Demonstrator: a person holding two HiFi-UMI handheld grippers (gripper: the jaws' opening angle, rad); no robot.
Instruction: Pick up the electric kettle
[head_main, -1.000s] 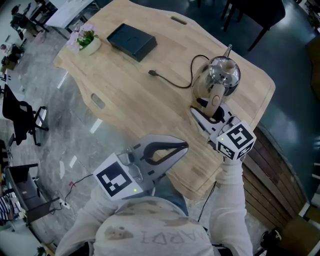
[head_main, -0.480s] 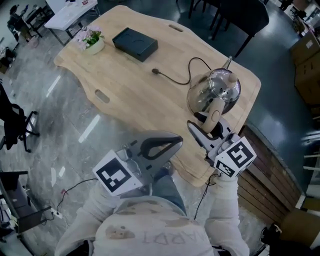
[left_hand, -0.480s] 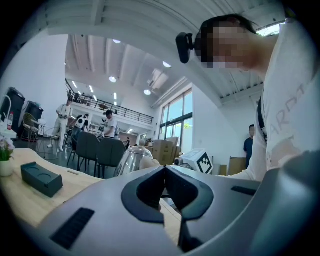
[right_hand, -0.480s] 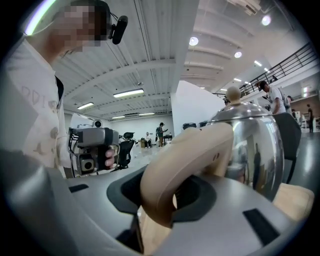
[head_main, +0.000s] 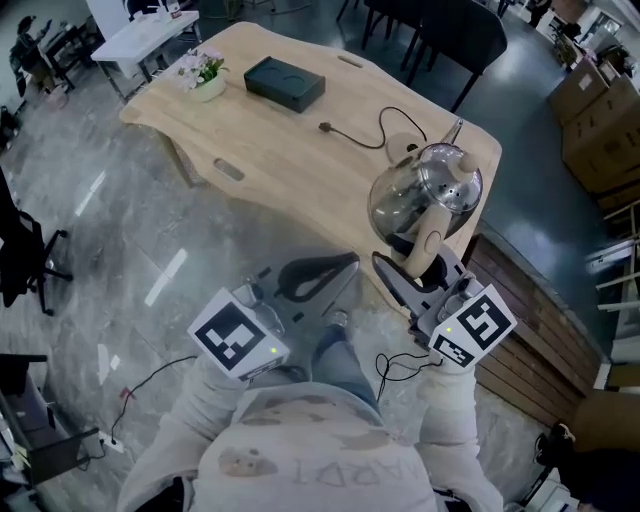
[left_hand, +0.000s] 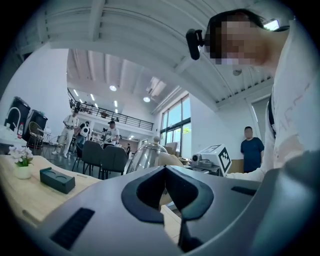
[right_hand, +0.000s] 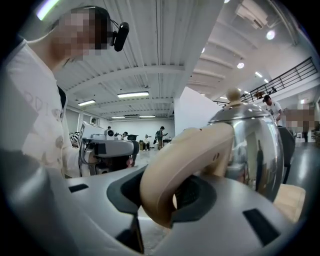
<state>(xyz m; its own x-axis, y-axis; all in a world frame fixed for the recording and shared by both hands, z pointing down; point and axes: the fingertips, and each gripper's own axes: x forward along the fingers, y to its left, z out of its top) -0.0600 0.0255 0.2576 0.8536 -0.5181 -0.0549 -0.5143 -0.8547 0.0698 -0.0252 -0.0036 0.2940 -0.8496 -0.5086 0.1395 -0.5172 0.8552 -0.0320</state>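
Looking down over the person's shoulders, two pale sleeves reach forward, each hand carrying a hand-held gripper with a black-and-white marker cube.

The left hand-held gripper (head_main: 352, 262) (left_hand: 165, 168) is over the grey floor (head_main: 110, 260), just short of the worktop's near edge. Its jaws are closed tip to tip with nothing between them.

The right hand-held gripper (head_main: 415, 268) (right_hand: 170, 192) is clamped on the cream handle (head_main: 428, 240) (right_hand: 185, 160) of the electric kettle (head_main: 425, 190) (right_hand: 250, 145), its dark pads pressing on both sides of the handle's lower curve.

The kettle is shiny steel with a small knob on its lid. It stands upright at the near right corner of the light wooden worktop (head_main: 280, 170). Whether its underside touches the wood I cannot tell.

Behind the kettle a black cord (head_main: 350, 140) loops across the worktop and ends in a plug.

Farther off, near the far edge, lie a dark flat box (head_main: 285, 83) (left_hand: 56, 180) and, beside it, a small pot of flowers (head_main: 205, 80) (left_hand: 21, 162).

Dark chairs (head_main: 450, 35) stand beyond the worktop.
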